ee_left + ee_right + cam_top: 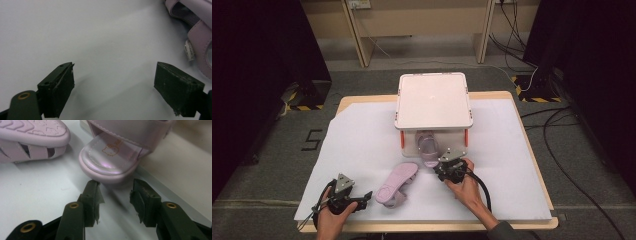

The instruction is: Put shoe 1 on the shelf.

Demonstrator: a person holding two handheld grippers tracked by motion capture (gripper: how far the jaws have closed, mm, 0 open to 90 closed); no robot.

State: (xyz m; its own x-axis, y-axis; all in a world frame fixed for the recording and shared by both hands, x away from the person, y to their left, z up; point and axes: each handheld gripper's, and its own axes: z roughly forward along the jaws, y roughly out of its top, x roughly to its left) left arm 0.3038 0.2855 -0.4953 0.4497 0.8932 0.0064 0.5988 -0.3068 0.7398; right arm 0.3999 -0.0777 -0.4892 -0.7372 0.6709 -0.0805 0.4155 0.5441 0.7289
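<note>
**A:** Tabletop (362,145) first, from the high view: a white sheet covers a wooden top, whose tan edge shows along the back and right side. Grey floor lies all around, with black curtains on both sides, cables on the floor at the right, and pale furniture legs at the back.

**B:** And on it?

**A:** A white box (433,100) with red clips stands at the back middle. One pink sandal (428,147) pokes out from the box's near side, toe toward the person. A second sandal (396,184) lies sole-up nearer the front edge. The right tongs (447,167) sit just at the first sandal's toe; the left tongs (364,196) rest near the front left, close beside the second sandal. Wide bare sheet lies left and right of the box.

**B:** Left gripper view?

**A:** The left tongs (113,87) stand wide open over bare white sheet, nothing between them. The sole-up sandal (200,42) sits at the top right, apart from the jaws.

**B:** Right gripper view?

**A:** The right tongs (115,195) are partly open, gripping nothing, their tips just short of the toe of the sandal (110,162) that sticks out over the box's edge. The other sandal (35,137) lies at upper left, with open sheet between.
</note>
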